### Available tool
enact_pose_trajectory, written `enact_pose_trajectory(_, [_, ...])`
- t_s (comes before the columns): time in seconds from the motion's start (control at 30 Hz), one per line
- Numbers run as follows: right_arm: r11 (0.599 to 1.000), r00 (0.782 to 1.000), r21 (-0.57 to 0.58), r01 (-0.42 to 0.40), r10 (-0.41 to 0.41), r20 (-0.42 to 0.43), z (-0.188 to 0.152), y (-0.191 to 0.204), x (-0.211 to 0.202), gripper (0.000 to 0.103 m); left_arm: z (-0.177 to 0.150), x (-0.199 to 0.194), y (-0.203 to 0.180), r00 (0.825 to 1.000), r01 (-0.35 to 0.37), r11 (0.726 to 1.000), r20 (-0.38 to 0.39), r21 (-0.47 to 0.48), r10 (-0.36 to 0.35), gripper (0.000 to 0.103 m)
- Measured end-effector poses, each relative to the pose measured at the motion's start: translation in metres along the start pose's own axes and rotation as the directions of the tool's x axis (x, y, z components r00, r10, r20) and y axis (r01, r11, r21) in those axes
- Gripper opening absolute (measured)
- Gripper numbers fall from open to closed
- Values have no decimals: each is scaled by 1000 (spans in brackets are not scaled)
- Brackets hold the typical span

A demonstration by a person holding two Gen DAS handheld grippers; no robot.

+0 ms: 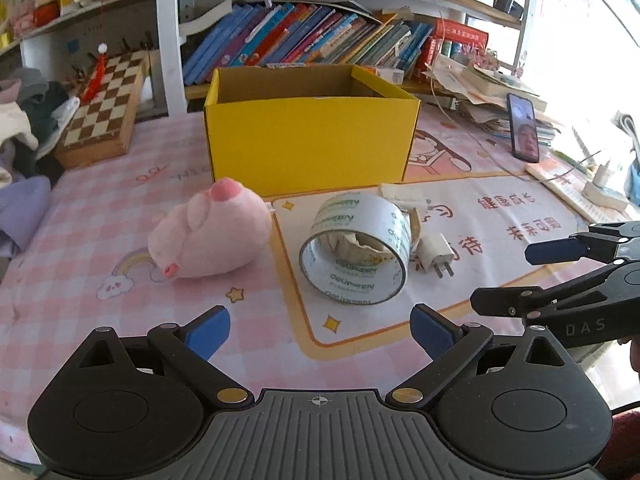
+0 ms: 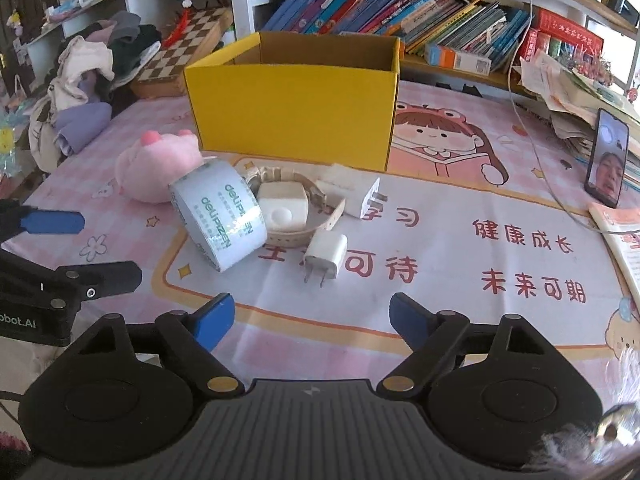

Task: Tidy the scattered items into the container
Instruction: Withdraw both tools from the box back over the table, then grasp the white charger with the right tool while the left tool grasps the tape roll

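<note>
Tape roll (image 2: 218, 216), centre left of the right wrist view: "deli" in green, repeated around its white band, with small characters too fine to read. Table mat (image 2: 440, 280), lower right of the same view: red characters 健康成长 above 未来可期; further left 学习 and 可待, partly covered by a charger (image 2: 325, 254). Left gripper (image 2: 52, 240), left edge: white lettering ending "obot.AI". Right gripper (image 1: 560, 276), right edge of the left wrist view: "DAS". Book spines on the shelf carry print too small to read.
</note>
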State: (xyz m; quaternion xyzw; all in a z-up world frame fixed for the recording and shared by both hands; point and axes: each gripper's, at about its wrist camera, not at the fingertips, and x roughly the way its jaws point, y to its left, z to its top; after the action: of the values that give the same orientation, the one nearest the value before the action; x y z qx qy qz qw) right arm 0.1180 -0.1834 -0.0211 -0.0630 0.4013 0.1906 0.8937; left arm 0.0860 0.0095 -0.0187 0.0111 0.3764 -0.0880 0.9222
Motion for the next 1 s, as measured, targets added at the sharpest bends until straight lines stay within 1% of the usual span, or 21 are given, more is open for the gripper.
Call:
enact_pose_trajectory(0.2, [1000,1000,-1,2,-2,-23,5,-4,10,83,4,8,-4,1000,15,999,-2,29,-15,98])
enact_pose_trajectory(0.27, [1000,1000,2,-2,3,-31,6,-6,13,80,5,11,-4,999,34,999,-6,22,-34,98])
enact_pose_trajectory(0.4, [1000,999,4,-9,9,-42,9,-10,19,69,8,19,-5,999,51,998,-18,23,-50,98])
enact_pose_trajectory(0.53, [1000,999,8,-13,13,-51,13,-13,25,65,11,26,-5,998,59,998,-24,23,-58,98])
enact_pose_trajectory(0.83, [1000,997,20,-18,20,-73,25,-23,42,65,16,45,-7,997,69,997,-32,27,-68,98])
enact_pose_trajectory(1.0, [999,995,26,-30,33,-93,31,-30,52,63,20,55,-13,997,77,995,-32,56,-75,98])
